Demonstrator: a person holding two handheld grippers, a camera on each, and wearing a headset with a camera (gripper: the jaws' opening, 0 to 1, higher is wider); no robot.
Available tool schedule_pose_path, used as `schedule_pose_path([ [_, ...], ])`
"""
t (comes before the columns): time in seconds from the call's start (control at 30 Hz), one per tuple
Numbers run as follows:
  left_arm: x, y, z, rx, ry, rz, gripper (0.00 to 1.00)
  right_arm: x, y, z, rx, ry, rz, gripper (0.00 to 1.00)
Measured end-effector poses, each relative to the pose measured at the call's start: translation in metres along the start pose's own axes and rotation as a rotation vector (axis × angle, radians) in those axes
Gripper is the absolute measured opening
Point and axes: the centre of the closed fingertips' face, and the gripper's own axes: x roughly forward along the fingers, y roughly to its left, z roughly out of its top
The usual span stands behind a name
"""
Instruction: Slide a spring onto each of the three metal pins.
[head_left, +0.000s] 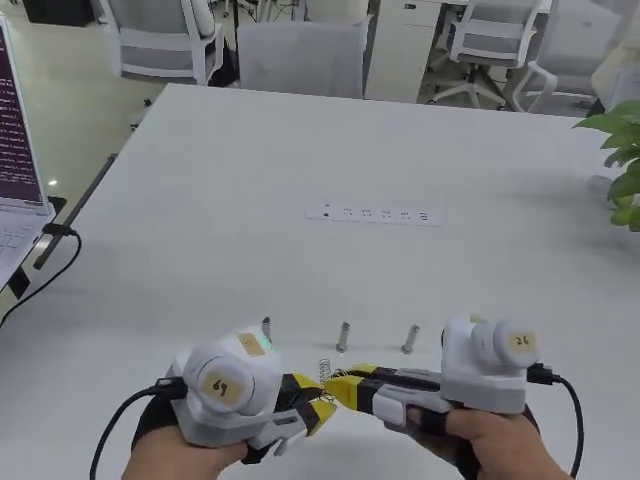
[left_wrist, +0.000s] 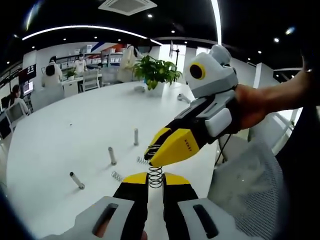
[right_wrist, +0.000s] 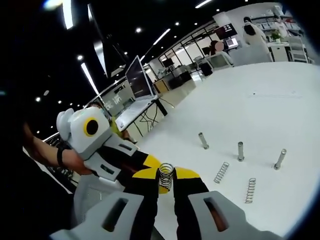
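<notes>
My two claws meet tip to tip just above the desk's (head_left: 200, 180) near edge, the left claw (head_left: 320, 402) coming in from the left and the right claw (head_left: 336, 384) from the right. Both are pressed onto the same spring (head_left: 324, 369), each pinching one end.

In the left gripper view the spring's long axis runs straight out along my jaws to the right claw's yellow tips. In the right gripper view I look nearly down its open end.

Just beyond the tips, three bare pins stand upright in a row along the near edge: left pin (head_left: 266, 328), middle pin (head_left: 343, 337) and right pin (head_left: 410, 339). They are spaced well apart.

One loose spring (left_wrist: 142, 161) and a second loose spring (left_wrist: 116, 176) lie flat between the pins and the near edge.

Past the pins, wide white top runs to a socket strip (head_left: 372, 213) at mid-desk. A laptop (head_left: 15, 190) sits at the left edge, a plant (head_left: 620, 150) at the right edge, and chairs (head_left: 165, 40) beyond the far edge.
</notes>
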Motion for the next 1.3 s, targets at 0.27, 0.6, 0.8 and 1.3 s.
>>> schedule_pose_path([
  [0.27, 0.0, -0.005, 0.022, 0.048, -0.057, -0.034, 0.02, -0.011, 0.006, 0.014, -0.152, 0.109, 0.022, 0.08],
  [0.6, -0.005, -0.01, 0.05, 0.081, -0.122, -0.067, 0.02, -0.028, 0.015, 0.038, -0.296, 0.192, 0.074, 0.13],
  [0.8, -0.006, -0.014, 0.057, 0.108, -0.133, -0.086, 0.02, -0.036, 0.014, 0.036, -0.416, 0.299, 0.097, 0.17],
  [1.3, -0.007, -0.03, 0.066, 0.146, -0.146, -0.146, 0.02, -0.051, 0.028, 0.044, -0.675, 0.546, 0.244, 0.16],
])
